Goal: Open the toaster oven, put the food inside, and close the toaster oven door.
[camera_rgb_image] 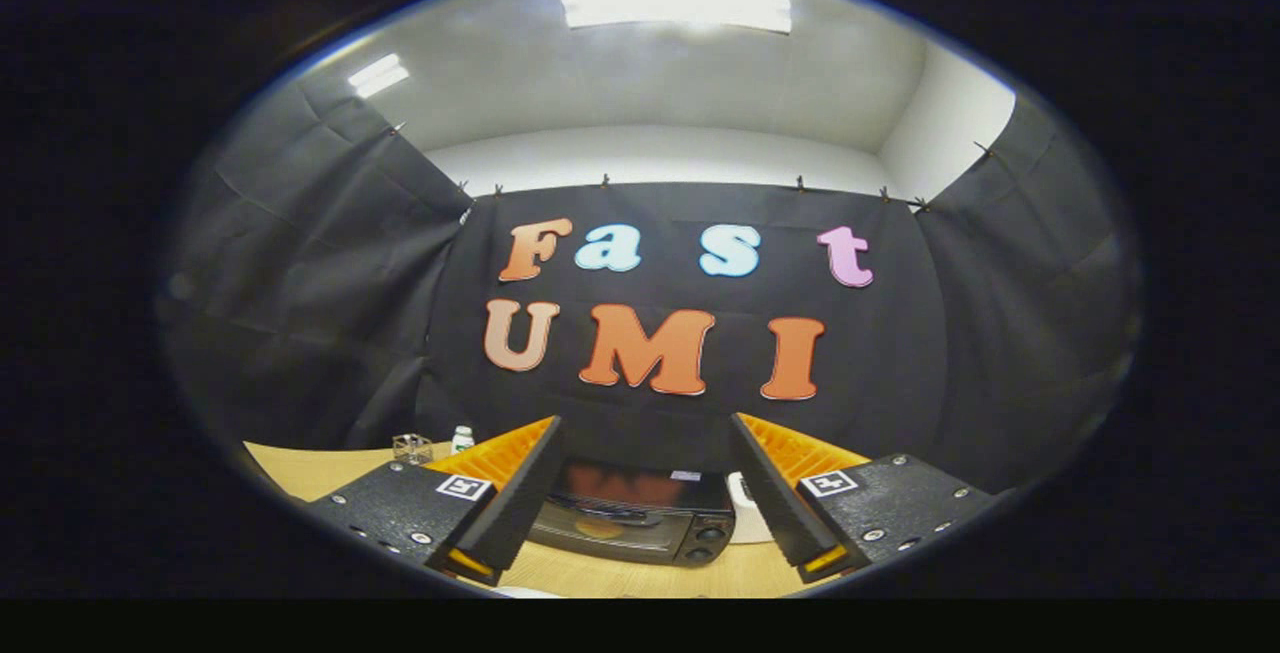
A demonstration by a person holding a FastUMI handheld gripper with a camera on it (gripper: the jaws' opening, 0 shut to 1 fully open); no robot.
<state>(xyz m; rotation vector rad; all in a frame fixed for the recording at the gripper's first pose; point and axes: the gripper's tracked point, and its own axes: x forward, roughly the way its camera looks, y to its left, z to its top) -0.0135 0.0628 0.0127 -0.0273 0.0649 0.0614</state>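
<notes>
Toaster oven (632,525) sat on the wooden tabletop (330,468), framed in the gap between the gripper (635,513) fingers and lying beyond their tips, not touching either one. Its door was shut, the dark glass front facing the camera with something orange-brown dimly visible behind the glass, and its knobs (708,543) ranged down the right side of the front. The gripper was held wide apart and gripped nothing, one finger to each side of the oven, raised above the tabletop and pointing toward the booth's black cloth wall. Just right of the oven, partly hidden behind the right finger, stood a white object (745,511) whose kind could not be made out. Farther back on the left of the tabletop, well apart from the oven, were a small clear container (412,448) and a small white bottle (461,438) side by side.
</notes>
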